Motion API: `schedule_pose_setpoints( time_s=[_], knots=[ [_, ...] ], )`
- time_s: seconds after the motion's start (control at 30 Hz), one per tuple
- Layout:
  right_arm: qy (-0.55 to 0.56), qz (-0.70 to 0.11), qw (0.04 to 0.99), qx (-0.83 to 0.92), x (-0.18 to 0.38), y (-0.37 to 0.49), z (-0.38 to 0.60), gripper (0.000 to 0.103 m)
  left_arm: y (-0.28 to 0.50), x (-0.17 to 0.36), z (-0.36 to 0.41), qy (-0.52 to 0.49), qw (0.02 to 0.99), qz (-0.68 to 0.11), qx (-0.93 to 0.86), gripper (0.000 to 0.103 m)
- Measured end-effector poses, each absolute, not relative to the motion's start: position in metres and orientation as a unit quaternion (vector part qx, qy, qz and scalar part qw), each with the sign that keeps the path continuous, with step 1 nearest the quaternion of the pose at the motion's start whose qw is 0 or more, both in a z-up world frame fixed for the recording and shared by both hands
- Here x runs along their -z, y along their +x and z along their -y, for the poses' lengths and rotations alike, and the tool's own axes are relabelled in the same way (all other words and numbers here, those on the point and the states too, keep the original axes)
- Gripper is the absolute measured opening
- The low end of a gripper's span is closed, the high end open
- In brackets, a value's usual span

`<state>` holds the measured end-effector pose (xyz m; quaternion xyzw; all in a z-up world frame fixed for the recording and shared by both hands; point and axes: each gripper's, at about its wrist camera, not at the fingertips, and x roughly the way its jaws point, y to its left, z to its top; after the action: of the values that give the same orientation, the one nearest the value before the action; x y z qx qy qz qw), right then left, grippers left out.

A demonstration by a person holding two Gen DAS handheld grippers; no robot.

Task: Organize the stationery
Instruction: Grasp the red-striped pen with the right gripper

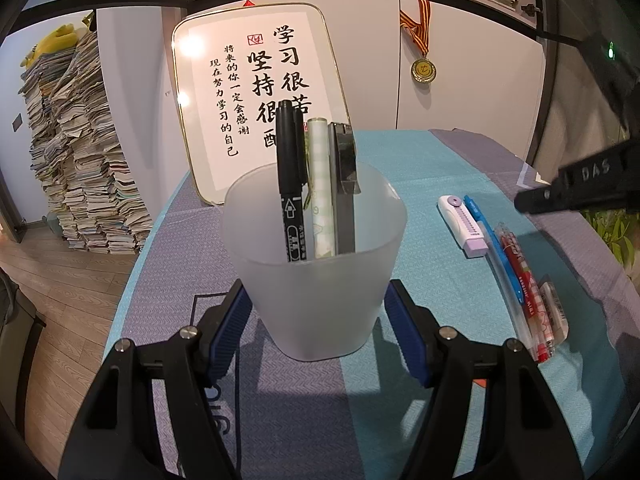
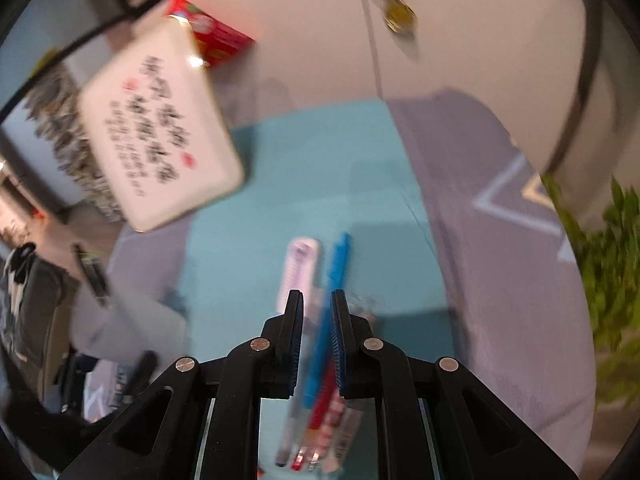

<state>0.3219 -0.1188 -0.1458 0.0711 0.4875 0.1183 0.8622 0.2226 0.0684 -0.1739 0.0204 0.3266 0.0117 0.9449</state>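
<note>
Your left tool (image 1: 318,320) brackets the frosted plastic cup (image 1: 316,264), jaws parted, contact uncertain. Your right tool (image 2: 316,300), jaws slightly apart and empty, hangs over the blue pen (image 2: 336,272) on the worktop (image 2: 248,200). Next: descend, straddle, clench.

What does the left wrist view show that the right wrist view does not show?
Only the left wrist view shows the cup's contents clearly: a black marker, a pale pen and a grey tool. It also shows the left gripper, its jaws beside the cup, and the paper stack.

Only the right wrist view shows the right gripper, jaws nearly together above the loose pens.

Both show the calligraphy board, the medal, the lilac eraser, the blue pen and the red pen.
</note>
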Motion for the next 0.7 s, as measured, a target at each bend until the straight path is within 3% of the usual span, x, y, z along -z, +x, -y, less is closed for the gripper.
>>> schedule_pose_setpoints(
  time_s=[0.5,0.63,0.7],
  knots=[
    [0.093,-0.537,0.832,-0.100,0.180,0.333,0.130,0.013,0.221,0.173,-0.069,0.021,0.945,-0.327,-0.012,0.067],
    [0.071,-0.543,0.831,-0.093,0.184,0.339,0.121,0.025,0.222,0.174,-0.068,0.021,0.945,-0.327,-0.012,0.067],
    [0.071,-0.540,0.834,-0.089,0.183,0.339,0.120,0.025,0.221,0.173,-0.069,0.021,0.945,-0.327,-0.012,0.067]
  ],
)
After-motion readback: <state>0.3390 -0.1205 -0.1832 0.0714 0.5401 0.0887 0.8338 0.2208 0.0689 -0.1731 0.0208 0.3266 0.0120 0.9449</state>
